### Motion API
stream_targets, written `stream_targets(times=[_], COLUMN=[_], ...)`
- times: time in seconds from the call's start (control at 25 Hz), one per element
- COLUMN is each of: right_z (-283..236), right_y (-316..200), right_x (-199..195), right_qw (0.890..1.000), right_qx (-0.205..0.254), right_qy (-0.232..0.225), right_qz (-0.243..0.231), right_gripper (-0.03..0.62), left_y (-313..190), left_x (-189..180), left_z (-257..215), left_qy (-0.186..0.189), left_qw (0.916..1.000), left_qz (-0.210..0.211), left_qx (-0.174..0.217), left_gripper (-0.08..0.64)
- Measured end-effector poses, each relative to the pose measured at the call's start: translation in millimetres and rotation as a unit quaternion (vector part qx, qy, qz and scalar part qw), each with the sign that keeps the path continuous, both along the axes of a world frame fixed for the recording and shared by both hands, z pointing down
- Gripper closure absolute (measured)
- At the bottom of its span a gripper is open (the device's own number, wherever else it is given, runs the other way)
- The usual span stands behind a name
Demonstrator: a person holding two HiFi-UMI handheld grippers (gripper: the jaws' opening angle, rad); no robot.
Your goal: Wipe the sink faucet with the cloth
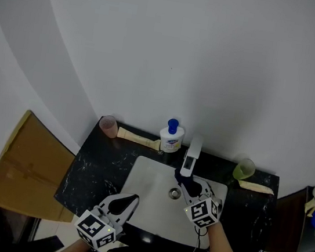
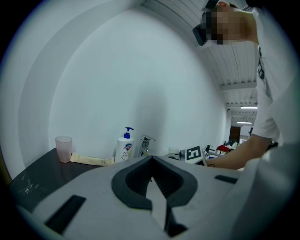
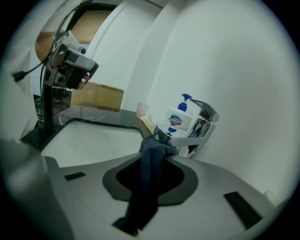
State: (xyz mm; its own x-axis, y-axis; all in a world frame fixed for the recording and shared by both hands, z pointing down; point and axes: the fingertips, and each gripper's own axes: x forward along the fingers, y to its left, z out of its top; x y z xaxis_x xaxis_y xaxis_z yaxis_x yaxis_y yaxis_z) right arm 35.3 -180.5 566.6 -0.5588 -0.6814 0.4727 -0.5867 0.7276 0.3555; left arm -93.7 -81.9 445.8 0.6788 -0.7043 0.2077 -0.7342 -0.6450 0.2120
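Well, the faucet (image 1: 192, 155) stands at the back of the white sink (image 1: 150, 177), in the middle, close to the wall. Its spout is the long part. It reaches out from the wall side toward the person, over the bowl. The cloth (image 3: 149, 161) is dark and bunched up. The right gripper (image 3: 158, 146) has it pinched between its jaws, with a lump sticking out past the tips and a tail hanging back. That lump is right at the front end of the spout. It looks like it touches, but I can't be sure it is pressing. So the faucet lies straight ahead of the right gripper, running away from it toward the wall. I think the wiping has to go along that line, from the spout's tip back to the handle on top, and then down the sides. The left gripper (image 1: 128, 199) is low over the near left edge of the sink, well apart from the faucet, with its jaws closed together and nothing in them. The right one is much nearer, so it is the one for the job. A soap bottle (image 1: 171, 136) stands just beside the faucet on its left, on the black counter (image 1: 89, 171), and a wide sweep could knock it.
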Motion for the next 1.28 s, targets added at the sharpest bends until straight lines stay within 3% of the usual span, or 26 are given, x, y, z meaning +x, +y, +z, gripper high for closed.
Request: stream_targets(times=[0.24,0.52,0.68,0.92,1.0,1.16,1.28], right_z=[-0.2,0.7,15.8,40.6,32.2,-4.8,-3.8], right_y=[-51.3,-80.3,-81.0,-75.3,-73.1,-72.2,-72.5], right_x=[13.1,24.1,22.9,20.3,18.9,20.6,26.9], right_qw=[0.999,0.998,0.996,0.988,0.990,0.996,0.994], right_qx=[0.007,-0.008,-0.042,-0.128,-0.116,-0.037,-0.026], right_qy=[0.014,-0.003,-0.001,-0.002,-0.004,-0.034,-0.045], right_qz=[0.031,0.064,0.078,0.087,0.079,0.075,0.092], right_gripper=[0.515,0.515,0.515,0.515,0.515,0.515,0.515], left_y=[0.6,0.8,0.4,-0.1,1.1,0.7,0.3], left_x=[-4.0,-12.6,-11.1,-9.5,-9.6,-11.3,-11.7], left_z=[2.6,1.9,4.0,-1.1,0.1,-1.3,-2.3], left_qy=[-0.001,-0.005,-0.004,-0.008,-0.006,-0.004,-0.006], left_qw=[1.0000,0.9999,0.9999,0.9999,0.9999,0.9999,0.9999], left_qz=[-0.003,-0.014,-0.010,-0.010,-0.009,-0.009,-0.011], left_qx=[0.000,-0.001,-0.001,-0.005,-0.004,-0.001,-0.003], left_gripper=[0.558,0.558,0.558,0.558,0.558,0.558,0.558])
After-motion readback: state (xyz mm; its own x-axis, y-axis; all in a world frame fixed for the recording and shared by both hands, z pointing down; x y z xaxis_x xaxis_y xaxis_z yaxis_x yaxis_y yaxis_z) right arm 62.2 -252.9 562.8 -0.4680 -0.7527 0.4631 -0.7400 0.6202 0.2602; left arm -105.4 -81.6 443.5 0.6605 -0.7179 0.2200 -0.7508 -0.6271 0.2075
